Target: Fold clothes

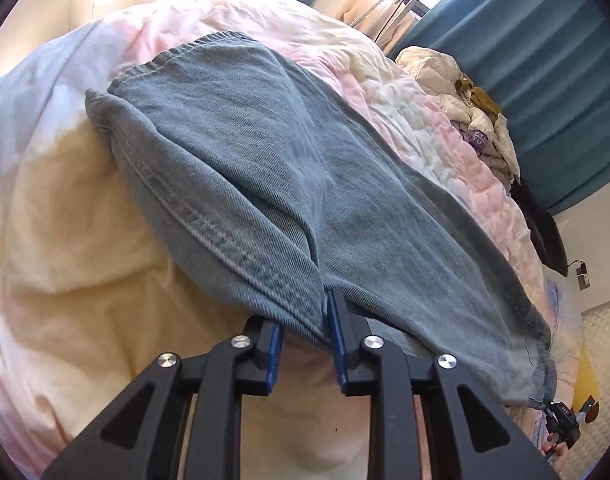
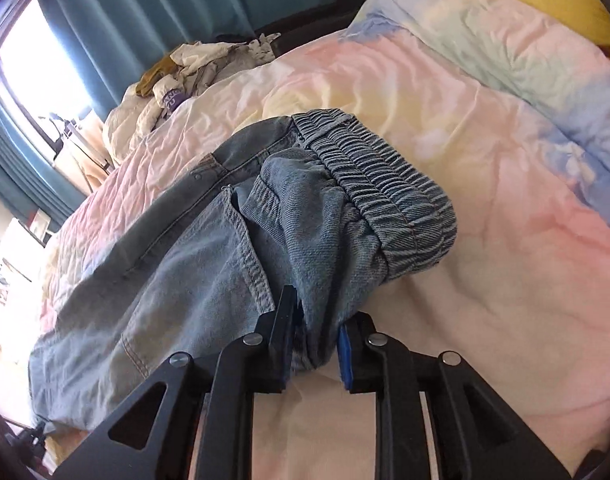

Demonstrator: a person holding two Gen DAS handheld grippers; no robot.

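Observation:
A pair of blue denim jeans [image 1: 289, 184] lies across a pastel quilt on the bed. In the left wrist view my left gripper [image 1: 305, 336] is shut on the leg fabric near its stitched side seam, with denim bunched between the blue pads. In the right wrist view my right gripper [image 2: 315, 336] is shut on a bunched fold of the jeans [image 2: 209, 264] just below the elastic ribbed waistband [image 2: 385, 192]. The right gripper also shows small at the far hem in the left wrist view [image 1: 561, 428].
The quilt [image 2: 485, 160] covers the whole bed in pink, cream and blue patches. A heap of pale clothes [image 1: 469, 120] lies at the bed's far side by the teal curtains [image 1: 545, 60]. A wall socket [image 1: 583, 276] is on the right wall.

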